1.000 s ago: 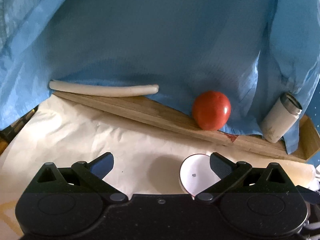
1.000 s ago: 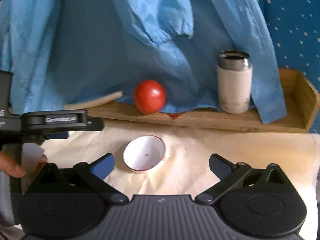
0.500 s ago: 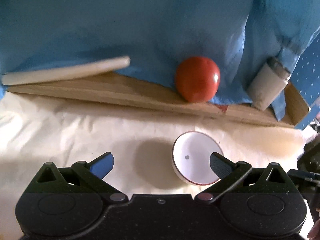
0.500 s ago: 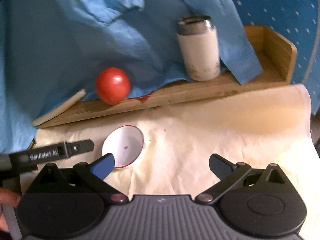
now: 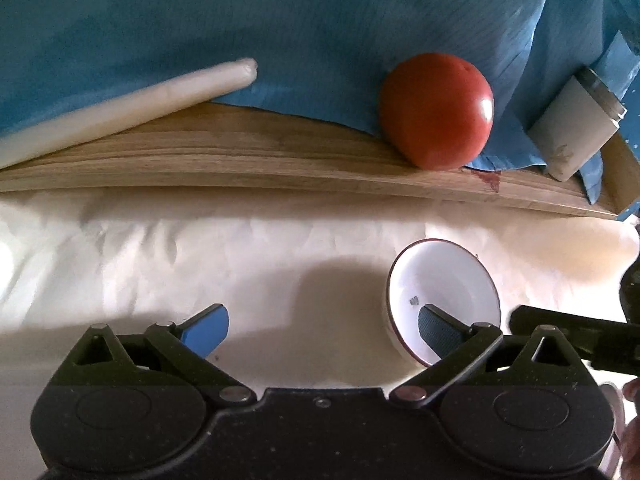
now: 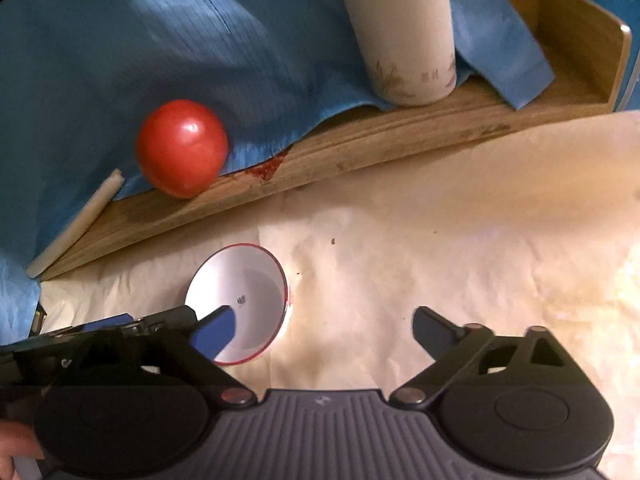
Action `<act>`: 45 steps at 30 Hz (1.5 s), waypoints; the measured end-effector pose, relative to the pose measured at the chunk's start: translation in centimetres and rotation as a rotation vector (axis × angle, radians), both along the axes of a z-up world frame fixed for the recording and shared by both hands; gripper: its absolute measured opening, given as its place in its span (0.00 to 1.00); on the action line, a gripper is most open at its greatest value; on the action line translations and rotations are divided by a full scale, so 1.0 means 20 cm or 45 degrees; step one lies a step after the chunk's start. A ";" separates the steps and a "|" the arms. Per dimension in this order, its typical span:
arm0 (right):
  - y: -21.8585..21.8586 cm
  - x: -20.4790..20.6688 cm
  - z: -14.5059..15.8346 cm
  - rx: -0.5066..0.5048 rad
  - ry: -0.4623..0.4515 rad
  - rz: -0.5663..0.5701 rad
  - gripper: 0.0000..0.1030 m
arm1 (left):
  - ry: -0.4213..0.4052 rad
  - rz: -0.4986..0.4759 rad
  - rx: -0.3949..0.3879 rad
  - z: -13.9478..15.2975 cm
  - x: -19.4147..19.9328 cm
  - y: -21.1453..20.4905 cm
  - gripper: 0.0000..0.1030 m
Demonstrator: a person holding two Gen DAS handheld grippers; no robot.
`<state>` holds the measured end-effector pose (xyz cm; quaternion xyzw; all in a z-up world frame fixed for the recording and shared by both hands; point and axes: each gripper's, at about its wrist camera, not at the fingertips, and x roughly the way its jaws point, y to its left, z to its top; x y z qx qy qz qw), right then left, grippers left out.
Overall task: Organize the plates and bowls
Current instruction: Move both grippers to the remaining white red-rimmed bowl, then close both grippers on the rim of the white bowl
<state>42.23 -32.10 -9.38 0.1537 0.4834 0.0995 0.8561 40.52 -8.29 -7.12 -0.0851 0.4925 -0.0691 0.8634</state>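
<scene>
A small white bowl (image 5: 440, 276) with a red rim sits upright on the cream paper. My left gripper (image 5: 320, 326) is open over it. Its right fingertip (image 5: 436, 326) hangs inside the bowl, and its left one is far off over bare paper. From the other side, my right gripper (image 6: 326, 330) is wide, with its jaws closing. Its left fingertip (image 6: 216, 330) is over the bowl (image 6: 248, 280) and the bowl's right rim lies between the fingers. No pad presses on the bowl. The two grippers nearly meet at the bowl.
Behind the bowl a low wooden tray (image 5: 240, 160) holds a red ball-like fruit (image 5: 436, 110), a white tumbler with a metal top (image 5: 576, 124) and a white rod (image 5: 120, 108). Blue cloth (image 5: 280, 20) hangs behind. A fingertip shows at the lower left edge (image 6: 12, 440).
Both grippers have come down and closer to the bowl, rolling as they went. Each now has one finger over the bowl. The right gripper's fingers have drawn slightly together.
</scene>
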 end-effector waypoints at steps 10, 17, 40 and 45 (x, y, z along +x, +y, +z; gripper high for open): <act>0.07 0.01 -0.05 0.015 0.061 -0.044 0.75 | 0.012 -0.087 -0.064 -0.03 0.05 0.03 0.82; 0.05 0.02 -0.07 0.043 0.075 -0.085 0.50 | 0.021 -0.127 -0.137 -0.04 0.07 0.01 0.51; 0.01 0.03 -0.11 0.262 0.093 -0.081 0.12 | 0.078 -0.099 -0.238 -0.08 0.09 -0.07 0.11; -0.02 -0.01 -0.08 0.271 0.073 -0.082 0.11 | 0.047 -0.108 -0.212 -0.03 0.06 -0.11 0.11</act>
